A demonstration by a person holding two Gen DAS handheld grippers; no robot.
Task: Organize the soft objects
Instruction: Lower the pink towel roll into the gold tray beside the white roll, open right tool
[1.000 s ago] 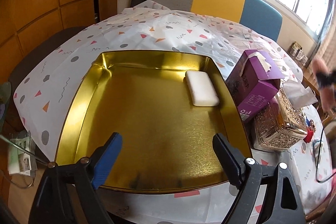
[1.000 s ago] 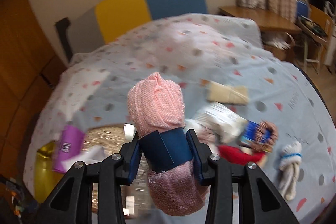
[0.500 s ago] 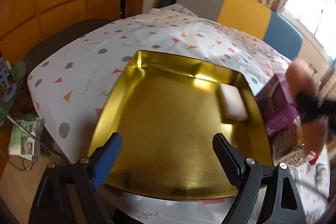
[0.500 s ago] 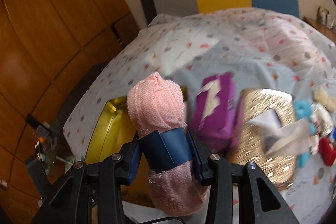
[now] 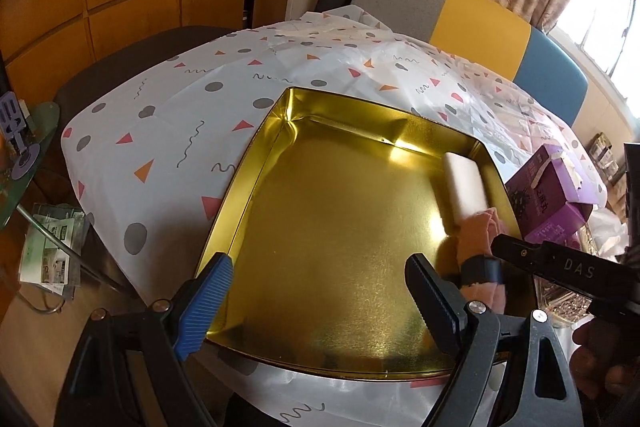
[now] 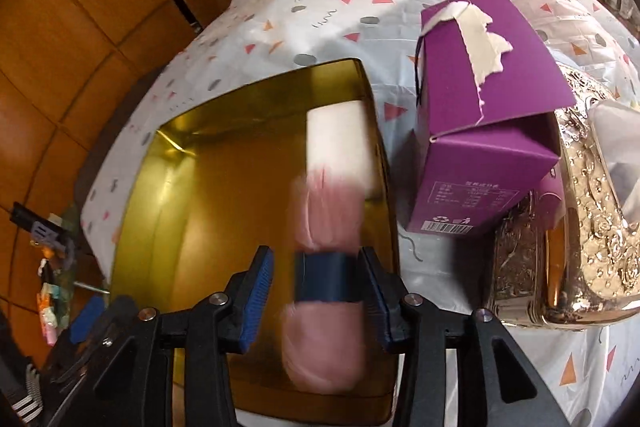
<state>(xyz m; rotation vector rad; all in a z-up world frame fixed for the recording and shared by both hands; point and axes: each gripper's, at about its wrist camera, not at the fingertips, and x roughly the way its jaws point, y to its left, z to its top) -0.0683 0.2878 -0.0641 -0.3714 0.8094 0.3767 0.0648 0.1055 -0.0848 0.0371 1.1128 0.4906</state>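
A shallow gold tray lies on the spotted tablecloth, with a white foam pad against its right wall. My left gripper hangs open over the tray's near edge, nothing between its fingers. My right gripper is low over the tray's right side, its jaws opening. A rolled pink towel with a dark blue band sits between them, blurred. A gap shows between the left pad and the band. The towel's far end reaches the white pad. In the left wrist view the towel lies just before the pad.
A purple carton and an embossed gold tissue box stand right beside the tray's right wall. A grey, yellow and blue chair back is behind the table. A glass side table with clutter sits at the left. A hand shows at lower right.
My right gripper swung left from over the toys, past the purple carton, down into the tray with the towel, and its pads have spread off the band. The left gripper drifted slightly sideways.
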